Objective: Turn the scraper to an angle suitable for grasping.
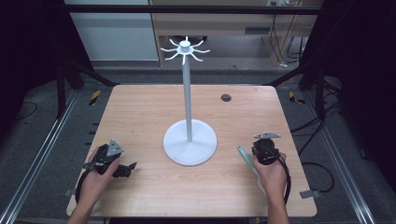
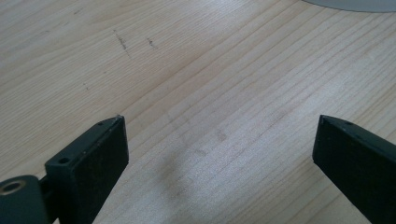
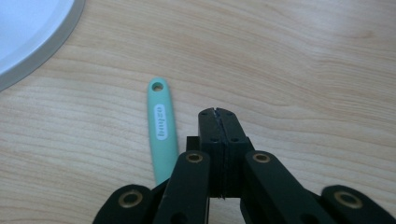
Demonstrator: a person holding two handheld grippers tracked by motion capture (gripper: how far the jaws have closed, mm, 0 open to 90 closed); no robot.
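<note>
Stand [image 1: 189, 140] looms tall and steady between both grippers. Left gripper [image 2: 219, 154] gapes wide over bare wood. Right gripper [image 3: 218, 114] is pinched closed, empty; mint handle [image 3: 161, 126] lies just beside its fingertips, probably light, stiff, slick. Grip mid-handle; its working end is hidden.

stand [image 1: 189, 142] ctr on table [image 1: 140, 107] | handle [image 1: 246, 157] btw stand & R gripper [image 1: 265, 150]
</note>
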